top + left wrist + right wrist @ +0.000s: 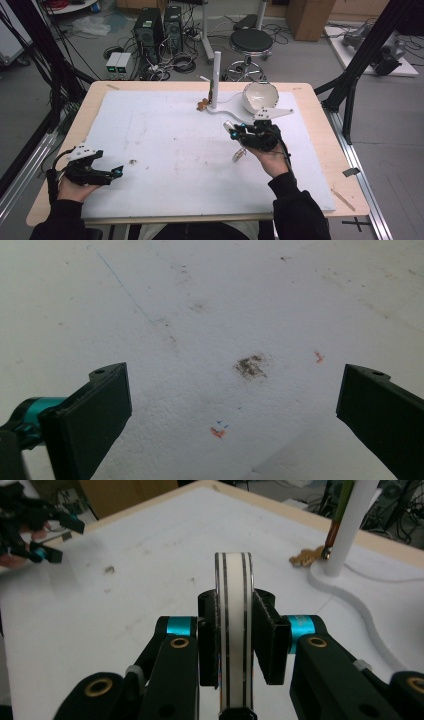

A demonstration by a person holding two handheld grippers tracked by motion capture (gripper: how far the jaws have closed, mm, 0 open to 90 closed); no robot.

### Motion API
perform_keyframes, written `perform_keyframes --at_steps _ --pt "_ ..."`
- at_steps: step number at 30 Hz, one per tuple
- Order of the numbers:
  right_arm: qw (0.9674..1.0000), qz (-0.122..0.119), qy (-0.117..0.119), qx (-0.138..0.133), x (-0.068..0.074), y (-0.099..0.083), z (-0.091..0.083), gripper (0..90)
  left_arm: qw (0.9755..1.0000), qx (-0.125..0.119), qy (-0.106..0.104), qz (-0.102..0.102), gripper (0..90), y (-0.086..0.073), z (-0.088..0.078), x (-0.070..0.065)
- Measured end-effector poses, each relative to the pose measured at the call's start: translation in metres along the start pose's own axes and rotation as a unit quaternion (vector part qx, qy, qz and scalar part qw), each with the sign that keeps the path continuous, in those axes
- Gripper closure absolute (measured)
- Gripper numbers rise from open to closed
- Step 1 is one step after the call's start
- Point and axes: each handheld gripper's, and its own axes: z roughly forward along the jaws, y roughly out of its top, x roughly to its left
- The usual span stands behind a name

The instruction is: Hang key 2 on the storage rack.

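Table (320, 165): a pale wooden top with a white foam sheet (175, 150) over most of it; take the white post (216, 75) at the far edge as your landmark.
White post: upright, with a curved white base strip (227, 113) running from its foot towards your right, and a small brown piece (202, 104) touching the foot on its left.
Bowl (260, 96): white, tipped on its side, just to the right of the post.
Right gripper (235, 630): you hold it in front of the post and a little to its right, raised off the sheet, its jaws pinching the white ring (234, 630).
White ring: you see it edge-on (in the right gripper view), a white band with two thin dark lines running around its rim; it stands upright between the pads, which press on its two flat sides.
Left gripper (112, 172): well apart from the post, near the sheet's near-left corner, jaws spread wide with nothing between them.
Dark smudge (250, 366): on the sheet just ahead of your left gripper.
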Motion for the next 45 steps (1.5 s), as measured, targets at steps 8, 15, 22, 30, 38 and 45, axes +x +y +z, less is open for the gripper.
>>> perform_keyframes --at_steps 8,15,22,30,38,45 --pt "0.9995 0.003 0.028 -0.017 -0.006 0.036 0.001 74.5 1.0 0.0 -0.001 -0.007 1.7 -0.003 -0.001 0.002" --pt "0.9987 0.004 0.042 -0.028 -0.013 0.065 0.008 74.5 0.9999 -0.002 -0.005 -0.01 1.7 -0.004 -0.001 0.003" --pt "0.9978 0.003 0.063 -0.02 -0.022 0.088 0.028 74.5 0.9999 -0.005 -0.009 -0.01 1.7 -0.004 -0.001 0.003" --pt "0.9964 0.003 0.081 -0.024 -0.031 0.104 0.045 74.5 0.9999 -0.006 -0.009 -0.01 1.7 -0.004 -0.001 0.004" --pt "0.9957 0.004 0.088 -0.028 -0.037 0.126 0.052 74.4 0.9999 -0.006 -0.013 -0.008 1.7 -0.004 -0.001 0.005" --pt "0.9964 0.003 0.076 -0.036 -0.044 0.142 0.057 74.4 0.9998 -0.01 -0.012 -0.01 1.7 -0.004 -0.001 0.004"
